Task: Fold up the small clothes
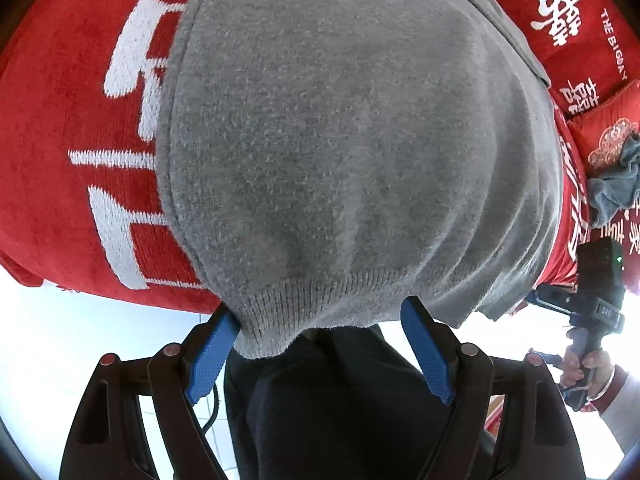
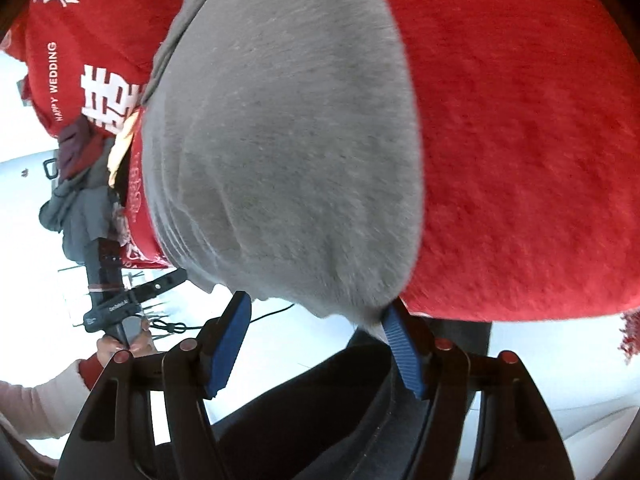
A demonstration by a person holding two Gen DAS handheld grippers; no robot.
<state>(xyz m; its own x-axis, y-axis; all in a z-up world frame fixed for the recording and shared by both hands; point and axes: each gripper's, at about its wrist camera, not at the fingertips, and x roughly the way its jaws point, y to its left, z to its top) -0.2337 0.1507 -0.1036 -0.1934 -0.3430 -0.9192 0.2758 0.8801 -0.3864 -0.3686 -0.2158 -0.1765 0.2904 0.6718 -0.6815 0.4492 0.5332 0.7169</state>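
A thick red plush blanket with large white woven characters (image 1: 60,168) covers the supporting surface; what is under it cannot be told. In the left wrist view a grey knitted garment with a ribbed hem (image 1: 340,140) lies flat on the blanket and fills the centre, its hem hanging over the blanket's edge at 6 o'clock. At 2 o'clock lies a red cushion with white printed characters (image 1: 576,12). At 3 o'clock a crumpled blue-grey cloth (image 1: 616,184) rests on a second red embroidered cushion (image 1: 600,136).
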